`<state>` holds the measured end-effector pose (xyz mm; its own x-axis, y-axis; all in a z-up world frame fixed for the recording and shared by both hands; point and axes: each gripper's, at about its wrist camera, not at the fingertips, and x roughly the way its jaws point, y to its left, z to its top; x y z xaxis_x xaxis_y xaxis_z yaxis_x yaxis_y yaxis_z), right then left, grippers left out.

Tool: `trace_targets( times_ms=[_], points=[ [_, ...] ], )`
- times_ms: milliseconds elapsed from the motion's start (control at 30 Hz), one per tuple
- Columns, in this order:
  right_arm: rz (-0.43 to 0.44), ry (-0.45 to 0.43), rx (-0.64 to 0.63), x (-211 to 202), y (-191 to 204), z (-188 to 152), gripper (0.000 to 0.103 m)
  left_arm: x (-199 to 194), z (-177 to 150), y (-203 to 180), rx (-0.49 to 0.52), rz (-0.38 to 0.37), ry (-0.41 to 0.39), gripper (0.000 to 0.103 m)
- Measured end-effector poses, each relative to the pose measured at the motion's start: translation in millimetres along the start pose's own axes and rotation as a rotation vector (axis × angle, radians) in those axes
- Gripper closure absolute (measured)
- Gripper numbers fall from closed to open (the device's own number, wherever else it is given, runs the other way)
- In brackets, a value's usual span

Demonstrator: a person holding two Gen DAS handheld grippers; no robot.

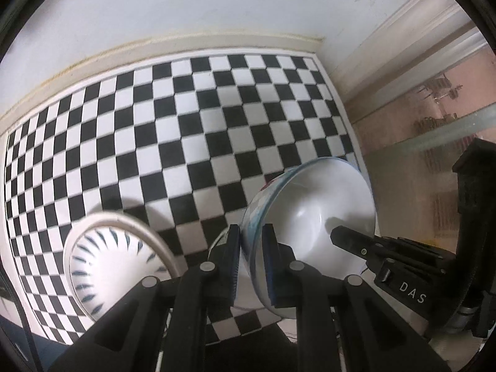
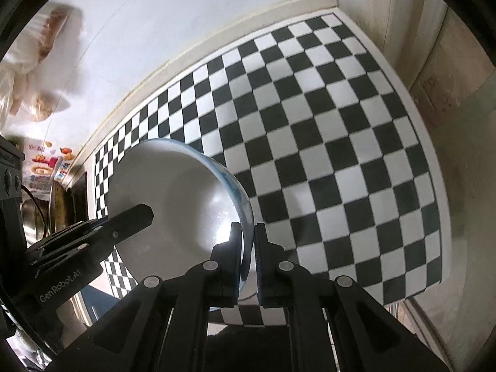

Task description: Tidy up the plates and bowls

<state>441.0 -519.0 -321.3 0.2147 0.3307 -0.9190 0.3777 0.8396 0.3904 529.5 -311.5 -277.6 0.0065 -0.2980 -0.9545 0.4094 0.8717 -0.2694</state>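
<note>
A white bowl (image 1: 313,214) with a blue-patterned outside hangs tilted above the checkered mat (image 1: 186,117), carried by both grippers. My left gripper (image 1: 251,235) is shut on its near rim, one pad inside and one outside. From the right, one of the right gripper's fingers (image 1: 350,238) reaches into the bowl. In the right wrist view my right gripper (image 2: 248,232) is shut on the opposite rim of the same bowl (image 2: 173,204), and one of the left gripper's fingers (image 2: 130,217) shows inside it. A second white bowl (image 1: 114,263) with blue dashes rests on the mat at lower left.
The mat (image 2: 325,142) lies against a pale wall (image 1: 186,9) with a cream skirting. A glass panel (image 1: 434,142) stands at the mat's right edge. Plastic bags (image 2: 37,71), metal pans (image 2: 46,210) and a sticker sheet (image 2: 46,164) crowd the left in the right wrist view.
</note>
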Motion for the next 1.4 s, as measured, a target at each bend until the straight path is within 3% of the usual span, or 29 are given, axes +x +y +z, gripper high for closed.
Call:
trace_targets(
  times_ms=[200,667,1133,1400],
  points=[
    [-0.017,0.040,-0.006,21,1,-20,0.094,18,-18,9,-0.015,0.013,0.039,0.091],
    [-0.061,0.112,-0.022,67,-8,-31,0.093,64,-37,20,-0.020,0.068,0.125,0.091],
    [-0.097,0.157,-0.072,93,10,-33,0.094,72,-46,22,-0.045,0.108,0.132,0.091],
    [-0.115,0.137,-0.079,90,10,-31,0.093,78,-48,25,-0.055,0.138,0.154,0.091]
  ],
)
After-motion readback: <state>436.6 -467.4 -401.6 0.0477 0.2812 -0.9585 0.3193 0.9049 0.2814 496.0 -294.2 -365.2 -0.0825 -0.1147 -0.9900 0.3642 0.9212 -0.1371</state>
